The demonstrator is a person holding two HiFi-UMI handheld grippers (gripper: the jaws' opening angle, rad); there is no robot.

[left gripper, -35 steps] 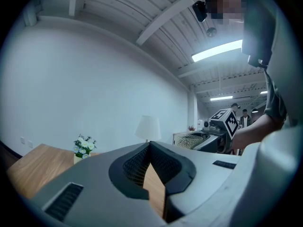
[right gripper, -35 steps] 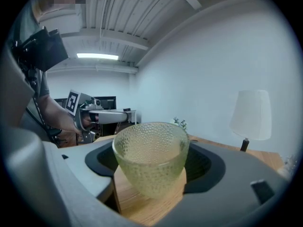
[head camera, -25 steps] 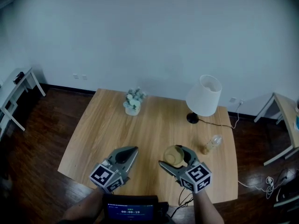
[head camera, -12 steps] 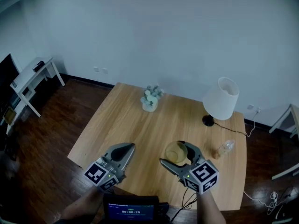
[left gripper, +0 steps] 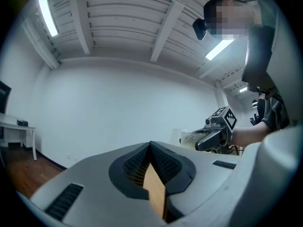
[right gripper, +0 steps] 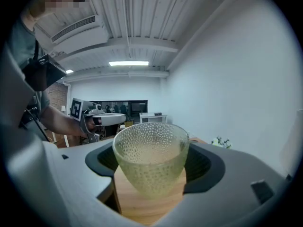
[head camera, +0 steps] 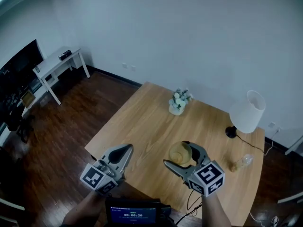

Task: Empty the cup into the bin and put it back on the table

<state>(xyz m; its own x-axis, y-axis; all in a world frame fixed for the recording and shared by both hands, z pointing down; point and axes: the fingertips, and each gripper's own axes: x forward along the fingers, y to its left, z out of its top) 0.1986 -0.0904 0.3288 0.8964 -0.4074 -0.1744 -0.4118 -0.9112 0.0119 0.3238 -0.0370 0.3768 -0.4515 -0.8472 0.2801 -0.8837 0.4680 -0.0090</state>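
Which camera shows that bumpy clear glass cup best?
The right gripper view: the bumpy clear glass cup fills the middle, held by the right gripper, its texture plain. The head view shows it small, from above; the left gripper view shows only a distant sliver beside that gripper.

A light wooden worktop [head camera: 147, 126] stands on a dark plank floor [head camera: 61, 126], one corner turned towards the far wall. Near its far edge sits a small pot of pale flowers [head camera: 178, 103]. At the far right stands a lamp [head camera: 247, 111] with a white shade, its dark cable [head camera: 258, 148] trailing off the right edge. A small clear bottle [head camera: 240, 163] lies nearer, on the right.
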